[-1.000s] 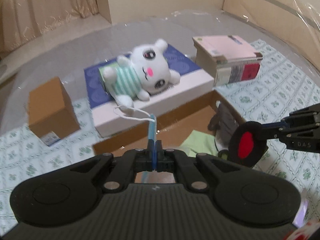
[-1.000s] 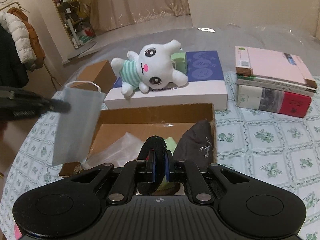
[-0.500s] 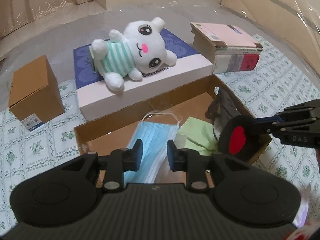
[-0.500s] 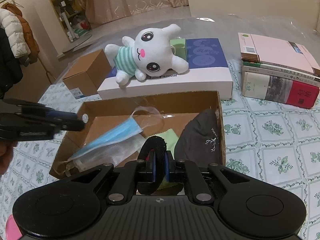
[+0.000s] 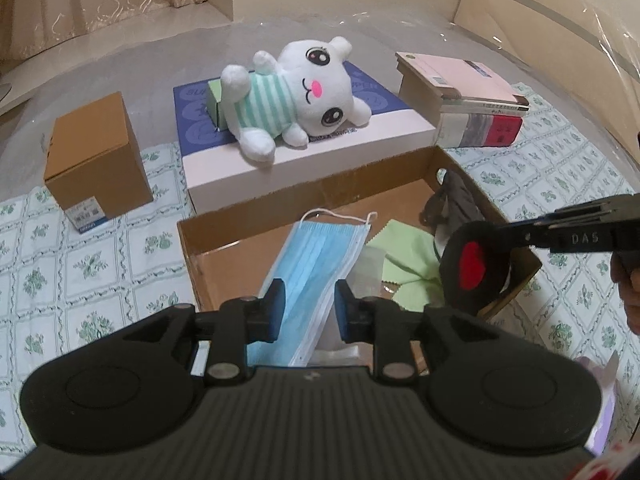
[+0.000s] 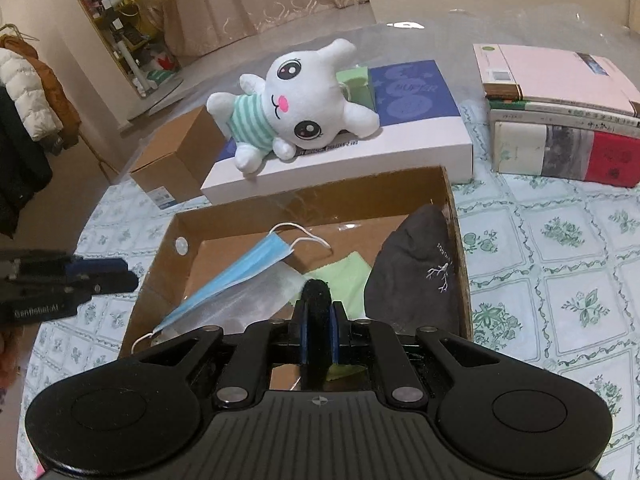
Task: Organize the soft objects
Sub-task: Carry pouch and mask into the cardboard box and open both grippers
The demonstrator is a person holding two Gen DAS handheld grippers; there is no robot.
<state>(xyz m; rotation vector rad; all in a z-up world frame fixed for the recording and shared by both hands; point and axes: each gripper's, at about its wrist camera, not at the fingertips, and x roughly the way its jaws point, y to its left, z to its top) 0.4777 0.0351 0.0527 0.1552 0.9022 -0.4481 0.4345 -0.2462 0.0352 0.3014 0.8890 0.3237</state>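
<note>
While the left hand-held gripper hangs over the open tray with its jaws having just been opening, the blue mask lies released in the tray, no pad pressing it. Beside the mask sit a green cloth and a grey cap. Over the tray's right side, the right hand-held gripper is clenched on a black pad with a red spot. Behind the tray, a plush lies on a flat box on the desk.
</note>
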